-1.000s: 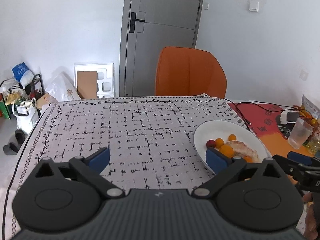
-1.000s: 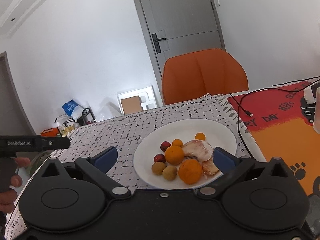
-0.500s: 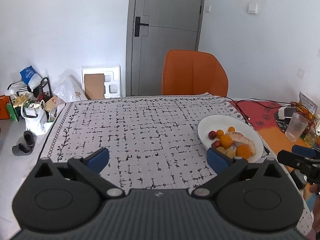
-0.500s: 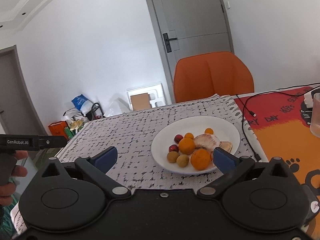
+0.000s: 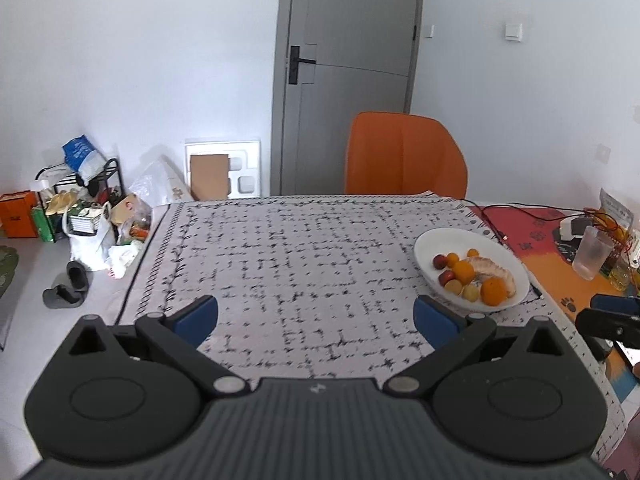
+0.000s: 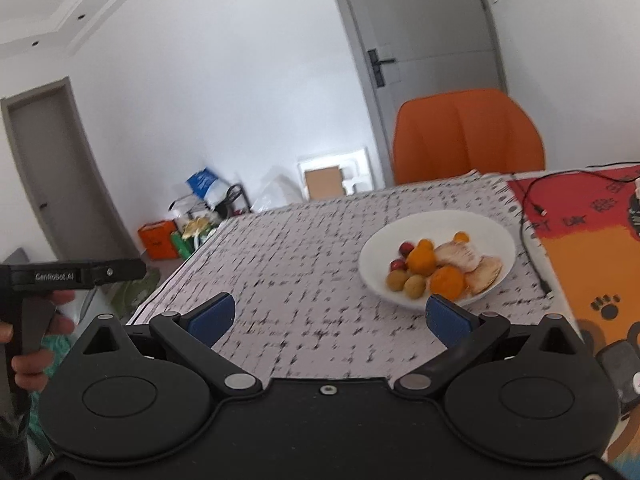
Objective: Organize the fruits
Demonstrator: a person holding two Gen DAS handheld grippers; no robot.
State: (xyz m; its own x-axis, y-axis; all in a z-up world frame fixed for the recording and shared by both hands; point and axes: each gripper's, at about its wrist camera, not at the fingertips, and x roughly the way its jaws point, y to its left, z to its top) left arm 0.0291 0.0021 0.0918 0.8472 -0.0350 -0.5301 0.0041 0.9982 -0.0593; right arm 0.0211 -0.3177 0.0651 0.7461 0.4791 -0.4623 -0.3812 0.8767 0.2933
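Hovering above the counter [image 5: 304,248], both tongs are spread wide and carry nothing: the left tongs [image 5: 316,316] over bare patterned cloth, the right tongs [image 6: 328,316] just short of the white plate [image 6: 496,228]. The fruits lie gathered on that plate, near the cloth's right edge: two oranges [image 6: 422,258], small red fruits [image 6: 407,248], yellowish-brown round ones [image 6: 414,286] and pale peeled segments [image 6: 460,254]. Nothing lies loose on the cloth, so I judge the sorting either done or not yet begun. Any next move calls for the right tongs to reach forward and down over one fruit before closing.
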